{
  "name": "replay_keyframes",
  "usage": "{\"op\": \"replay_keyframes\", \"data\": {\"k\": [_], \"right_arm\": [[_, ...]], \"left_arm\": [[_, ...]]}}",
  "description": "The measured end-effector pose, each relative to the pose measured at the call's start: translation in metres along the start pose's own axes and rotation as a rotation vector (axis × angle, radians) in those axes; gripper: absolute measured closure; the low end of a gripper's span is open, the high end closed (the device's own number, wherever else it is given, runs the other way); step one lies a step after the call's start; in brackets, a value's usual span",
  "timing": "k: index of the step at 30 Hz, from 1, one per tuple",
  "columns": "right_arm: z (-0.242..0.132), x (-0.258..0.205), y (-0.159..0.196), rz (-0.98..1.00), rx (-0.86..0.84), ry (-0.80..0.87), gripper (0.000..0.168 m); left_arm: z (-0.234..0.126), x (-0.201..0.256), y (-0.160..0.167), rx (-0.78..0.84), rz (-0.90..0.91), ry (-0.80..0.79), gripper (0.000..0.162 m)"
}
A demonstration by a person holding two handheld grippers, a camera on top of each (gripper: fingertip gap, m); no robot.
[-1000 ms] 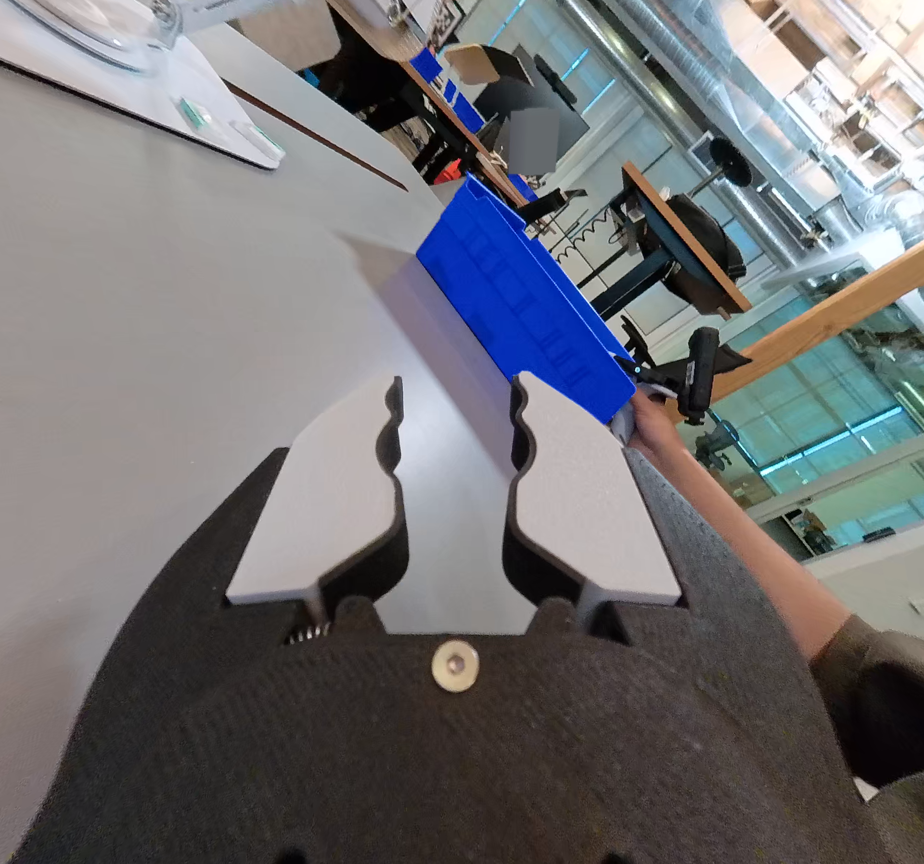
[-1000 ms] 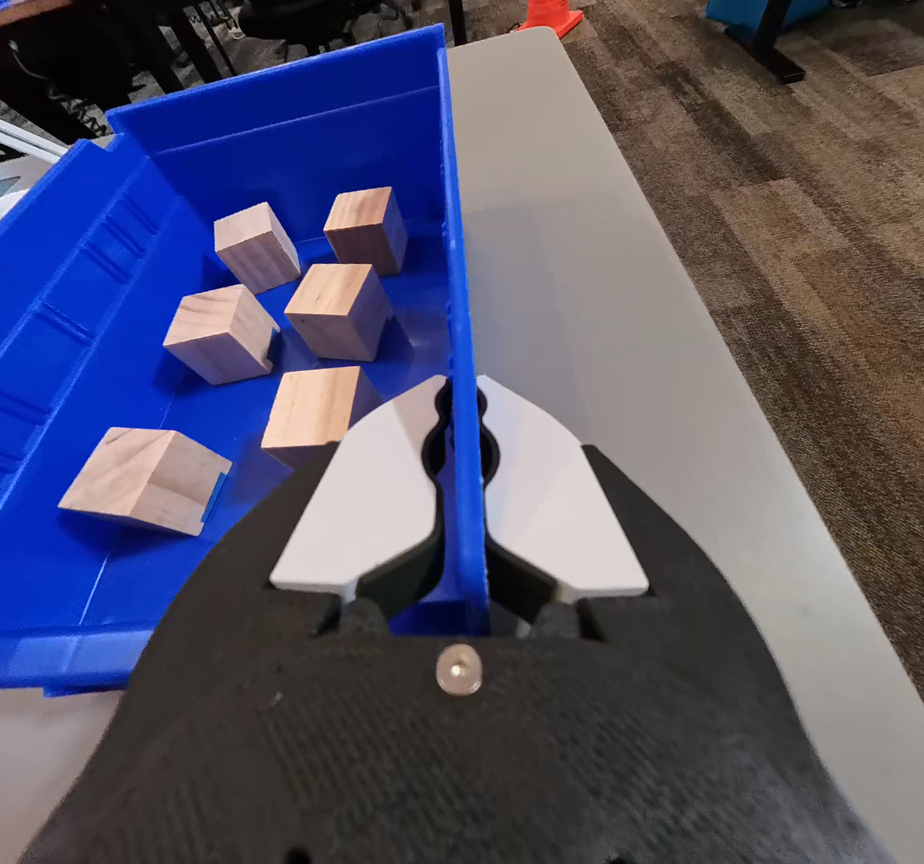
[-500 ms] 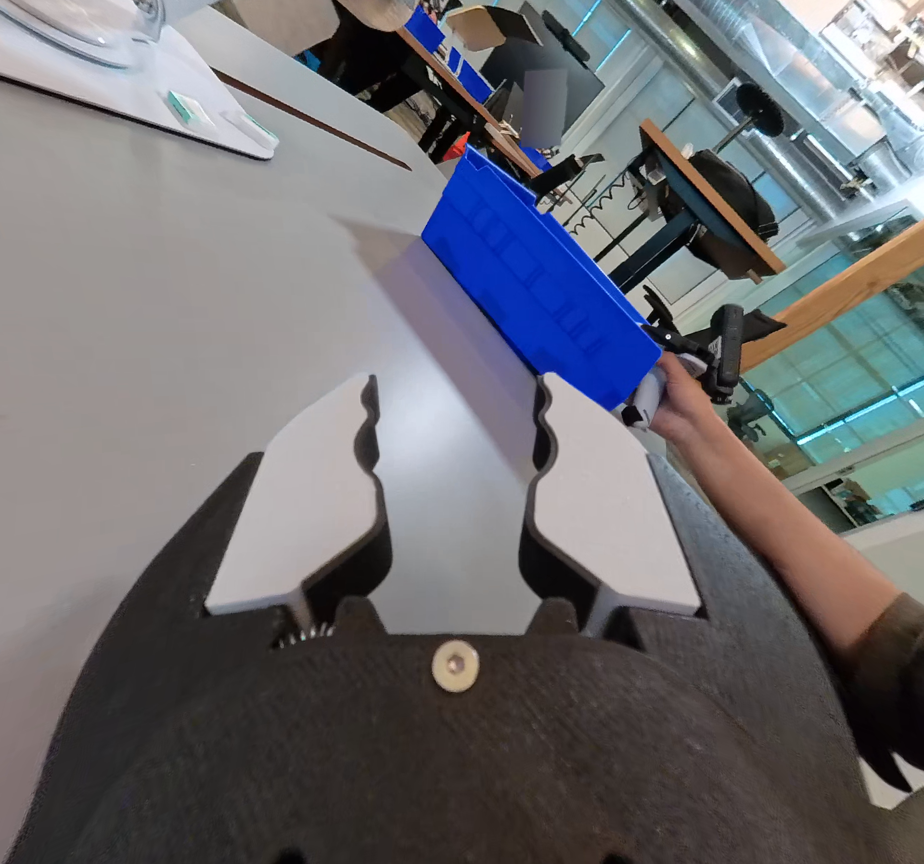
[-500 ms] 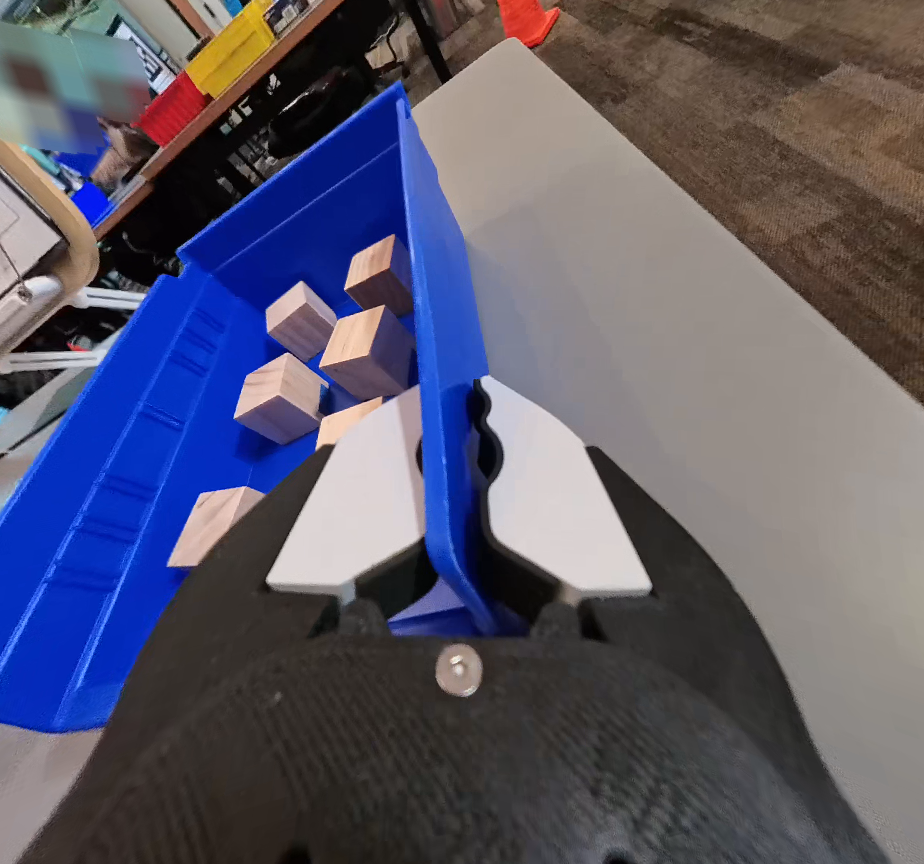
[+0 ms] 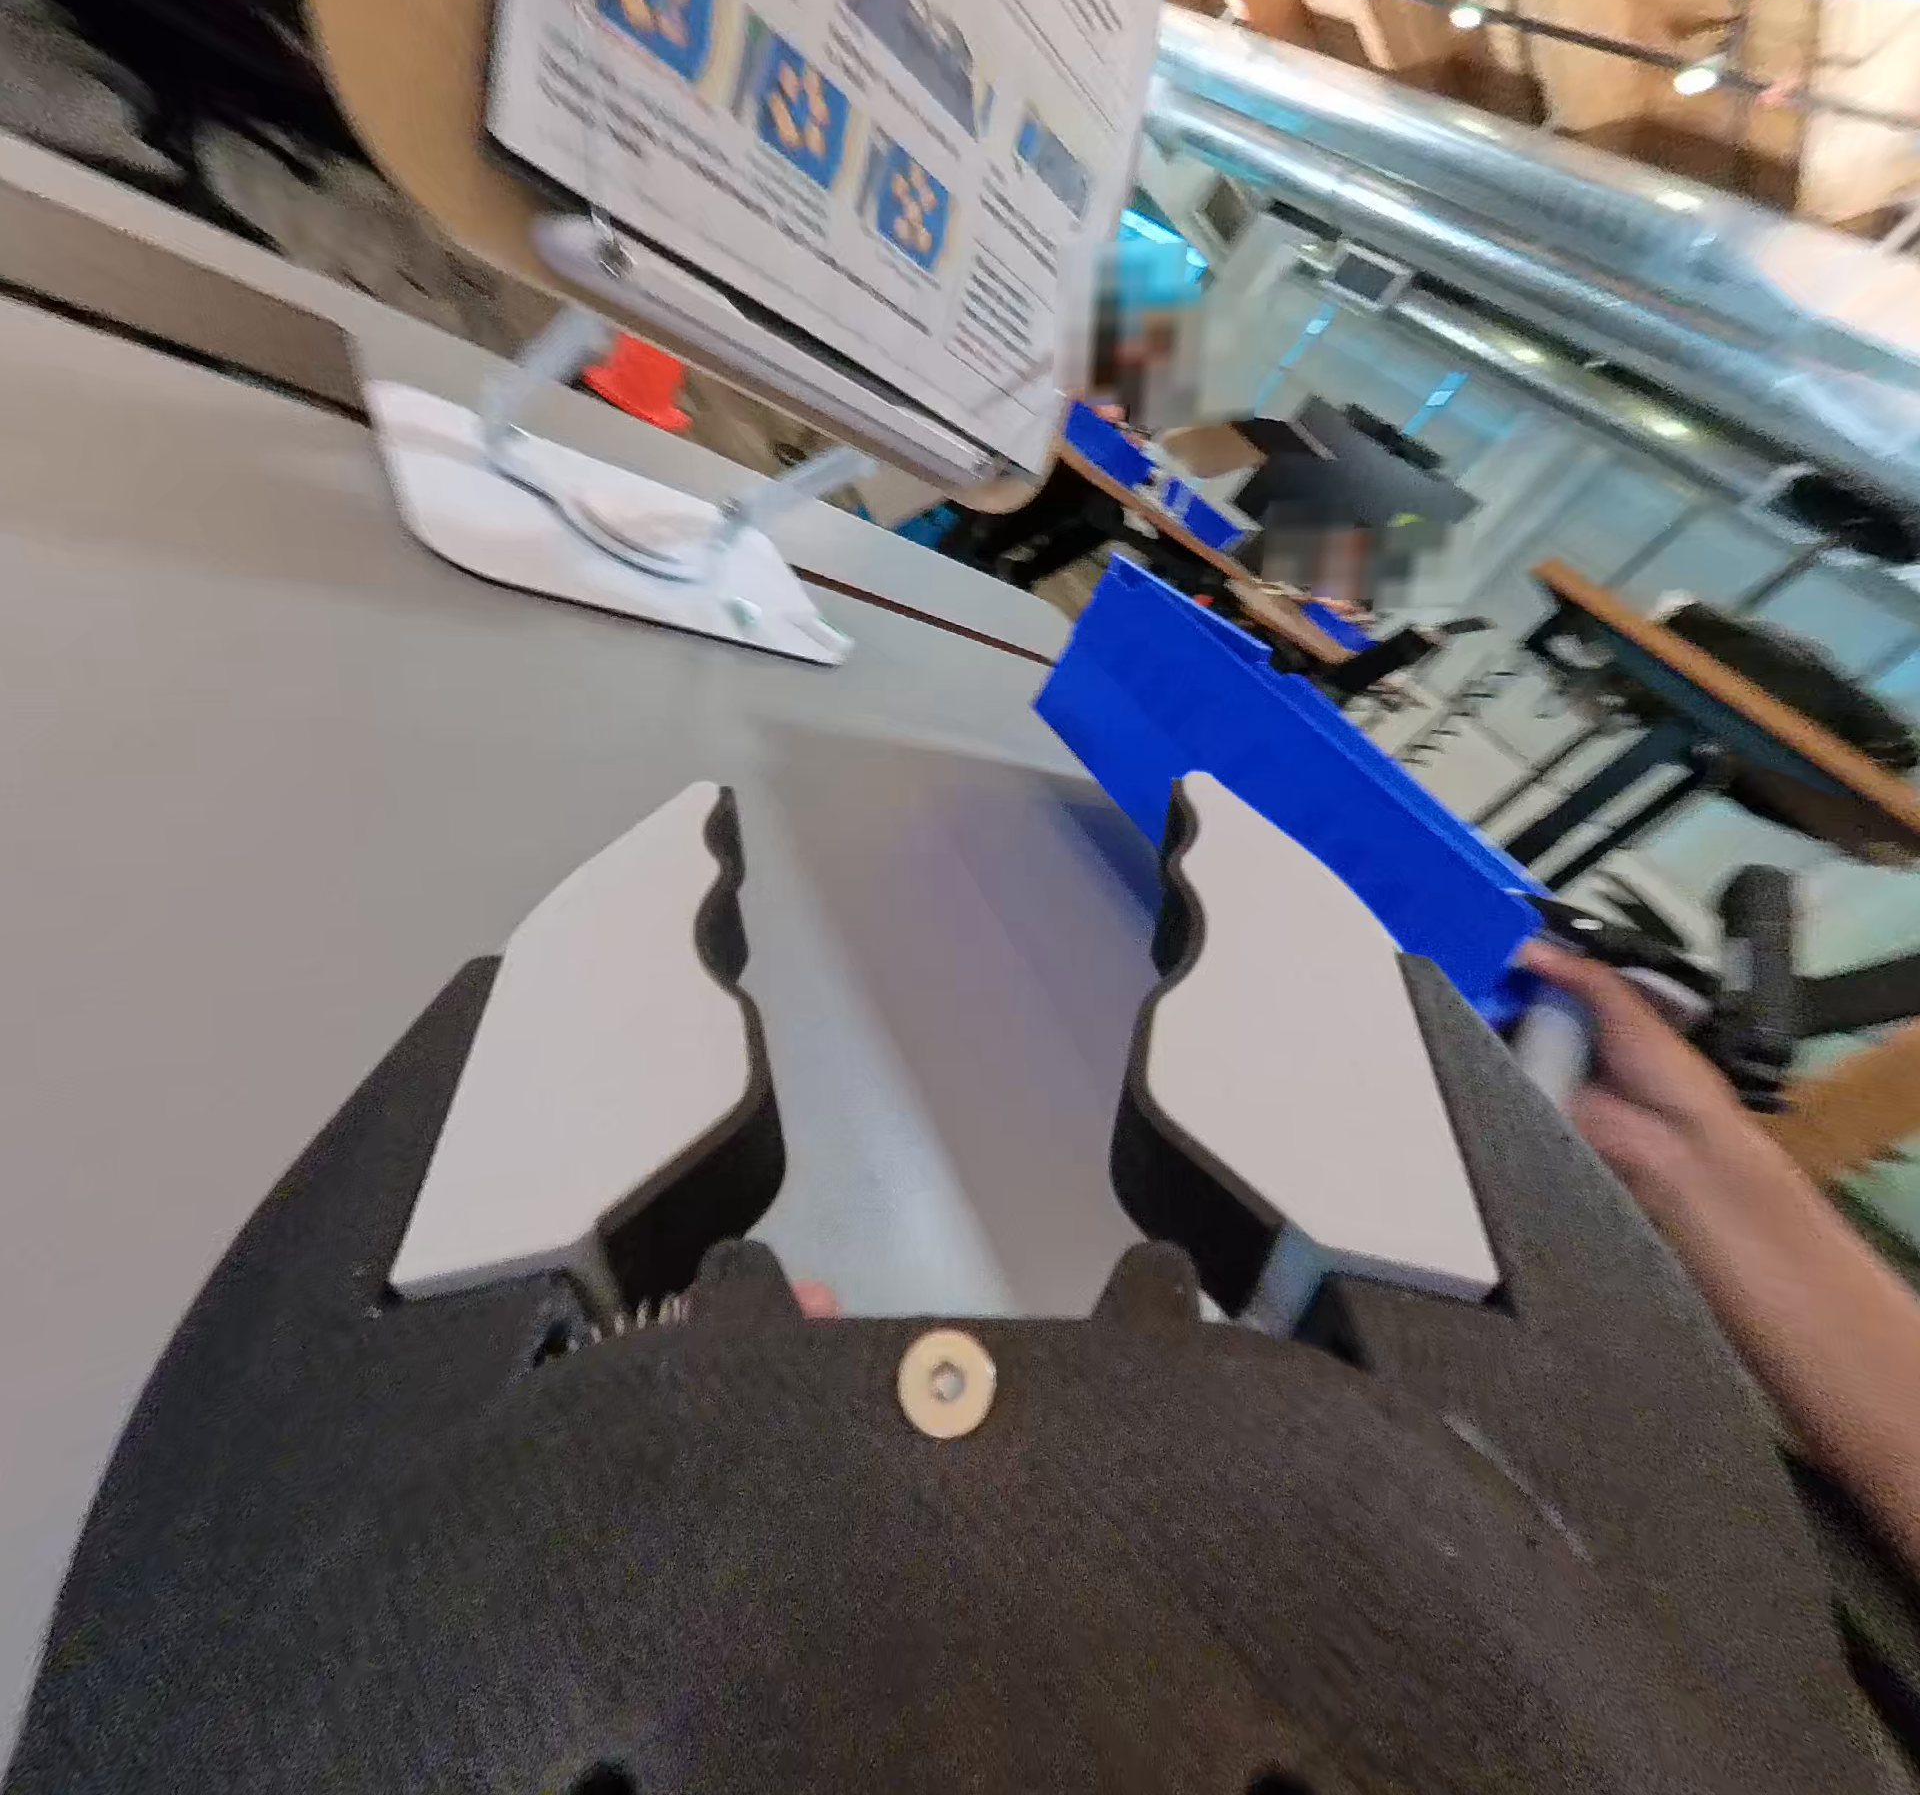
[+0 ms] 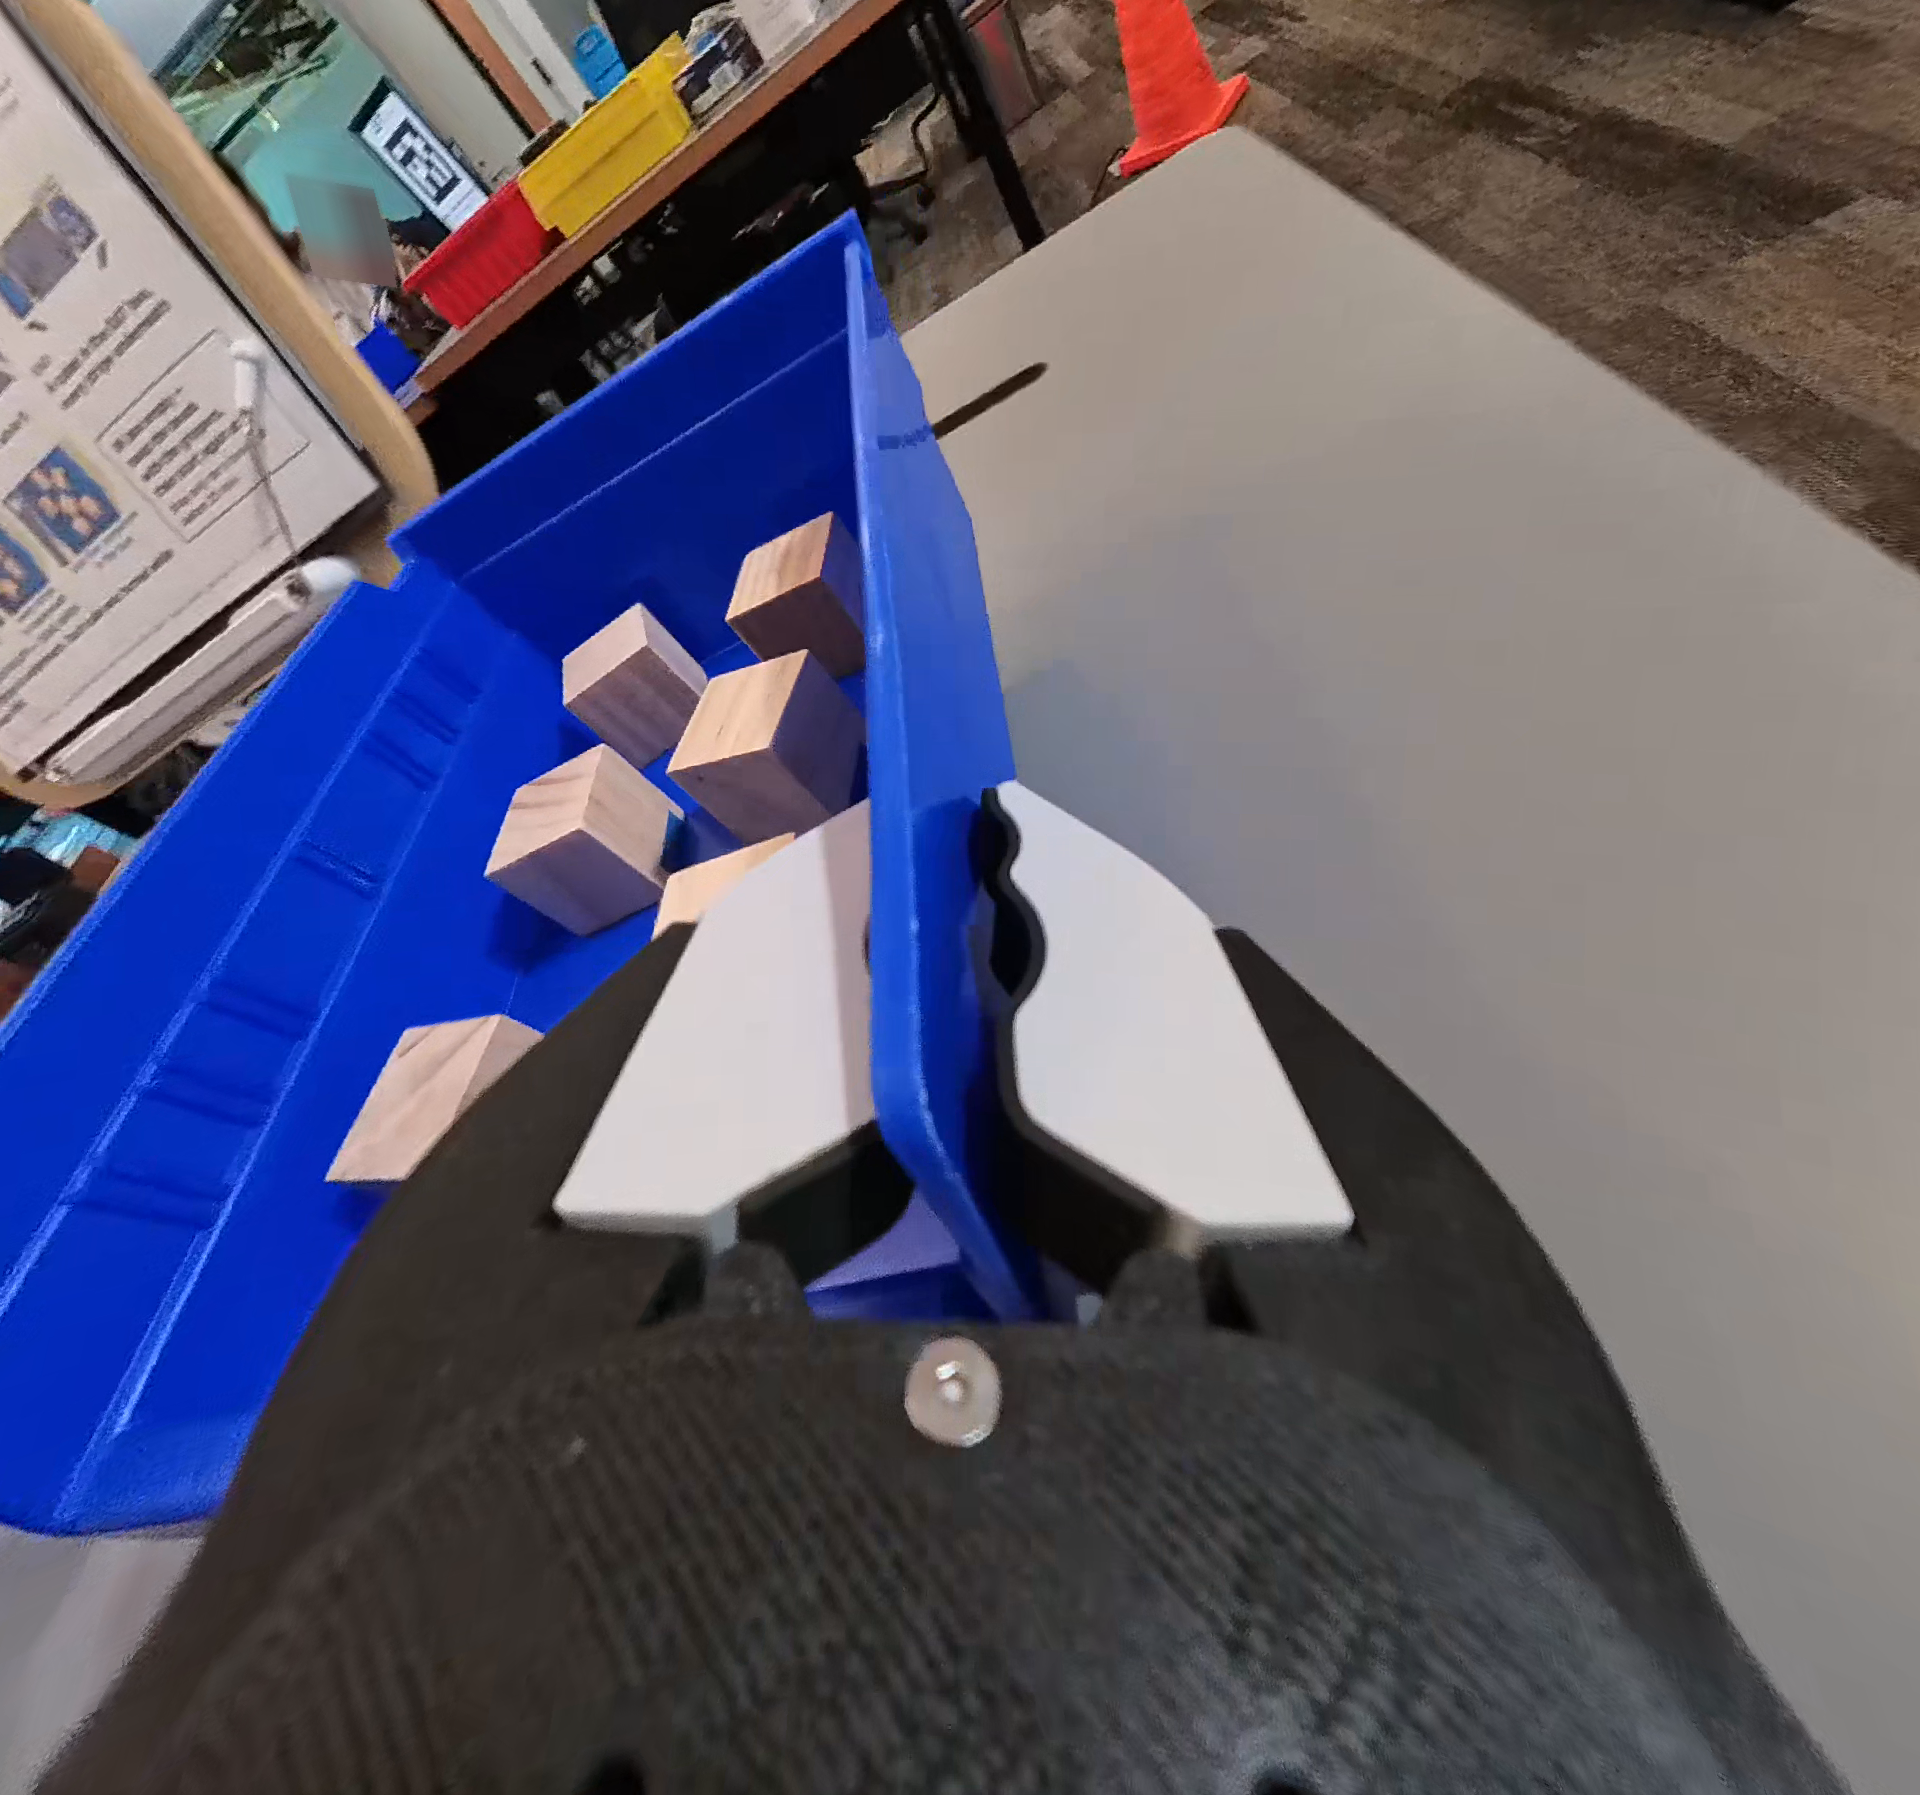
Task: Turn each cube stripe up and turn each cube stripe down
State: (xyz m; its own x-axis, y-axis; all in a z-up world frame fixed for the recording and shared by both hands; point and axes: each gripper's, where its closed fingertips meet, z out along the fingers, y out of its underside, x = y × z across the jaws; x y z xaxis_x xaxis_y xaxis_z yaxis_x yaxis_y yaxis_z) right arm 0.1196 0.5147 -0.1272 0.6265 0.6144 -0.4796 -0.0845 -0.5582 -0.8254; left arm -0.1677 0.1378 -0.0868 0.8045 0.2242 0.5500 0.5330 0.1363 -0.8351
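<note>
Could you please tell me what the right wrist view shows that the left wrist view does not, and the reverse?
Only the right wrist view shows the wooden cubes inside the bin, the right gripper shut on its side wall, and an orange cone. Only the left wrist view shows the open, empty left gripper and a white stand base. Both show the blue bin and the grey table.

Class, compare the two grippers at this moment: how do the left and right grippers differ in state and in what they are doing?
1. The left gripper is open with nothing between its fingers; the right gripper is shut on the side wall of the blue bin.
2. The left gripper is over bare grey table, apart from the bin; the right gripper has one finger inside the bin, near the wooden cubes, and one outside.

Both share white fingers on a black body.
</note>
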Motion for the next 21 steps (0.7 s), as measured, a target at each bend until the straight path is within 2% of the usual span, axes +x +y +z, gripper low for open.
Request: {"op": "replay_keyframes", "data": {"k": [2, 7, 12, 15, 21], "right_arm": [[0.004, -0.015, 0.008, -0.023, -0.035, -0.032, 0.159], [0.017, -0.058, 0.032, -0.063, -0.120, -0.139, 0.159], [0.030, -0.104, 0.055, -0.089, -0.180, -0.237, 0.159], [0.038, -0.130, 0.071, -0.102, -0.220, -0.291, 0.159], [0.046, -0.170, 0.102, -0.151, -0.297, -0.371, 0.158]], "left_arm": [[-0.017, -0.014, -0.016, 0.062, 0.102, -0.101, 0.088], [-0.062, -0.031, -0.071, 0.265, 0.350, -0.303, 0.082], [-0.105, -0.046, -0.107, 0.385, 0.604, -0.523, 0.079], [-0.121, -0.075, -0.109, 0.346, 0.653, -0.619, 0.081], [-0.133, -0.145, -0.091, 0.126, 0.569, -0.725, 0.080]]}}
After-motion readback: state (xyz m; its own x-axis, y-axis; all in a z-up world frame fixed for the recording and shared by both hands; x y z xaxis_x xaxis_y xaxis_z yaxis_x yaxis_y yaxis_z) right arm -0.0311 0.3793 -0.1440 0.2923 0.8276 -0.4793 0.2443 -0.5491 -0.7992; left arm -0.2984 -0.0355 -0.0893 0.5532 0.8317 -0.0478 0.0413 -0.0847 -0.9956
